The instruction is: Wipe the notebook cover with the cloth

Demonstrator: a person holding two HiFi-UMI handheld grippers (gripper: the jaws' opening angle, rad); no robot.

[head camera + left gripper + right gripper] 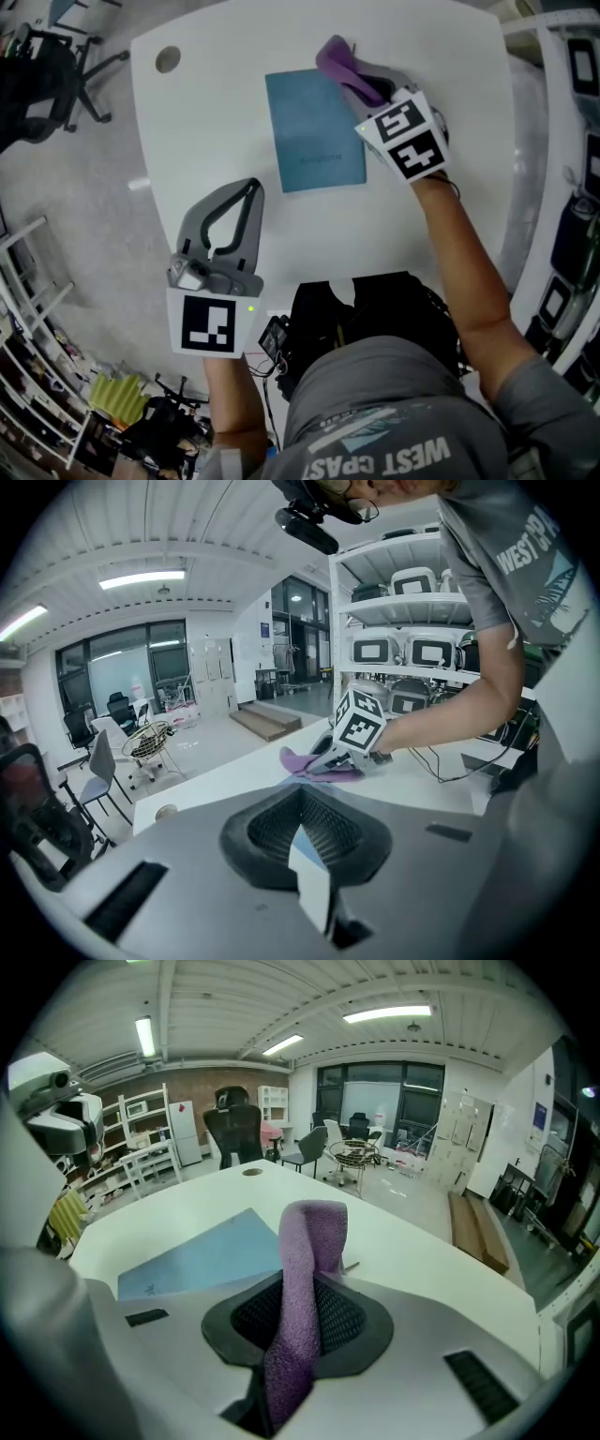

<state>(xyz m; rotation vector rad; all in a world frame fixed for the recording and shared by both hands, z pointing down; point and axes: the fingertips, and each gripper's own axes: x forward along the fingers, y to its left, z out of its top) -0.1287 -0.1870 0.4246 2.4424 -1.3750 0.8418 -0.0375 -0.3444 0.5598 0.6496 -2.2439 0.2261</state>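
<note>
Four entries, left to right across the head view.

1. My left claw (246,192): grey flexible jaws with ribbed dark pads, tips drawn together on nothing. It hangs over bare bench (187,122) at about 7 o'clock from the notebook, well apart from it.

2. Notebook (314,131): flat, thin, rectangular, with a matte pale-blue cover. It lies closed on the smooth white bench, long axis running roughly 11 to 5 o'clock.

3. Cloth (336,58): purple, nubby towelling, soft and limp. It is bunched into a folded strip at the notebook's far right corner; I cannot tell whether it rests on the cover.

4. My right claw (367,86): jaws narrow, pinching the cloth, which stands up between the pads in the right gripper view.

Governing relation: the cover spreads from my right claw toward 7 o'clock, so I judge this the nearer hand and a sweep along the long axis the fitting stroke.
</note>
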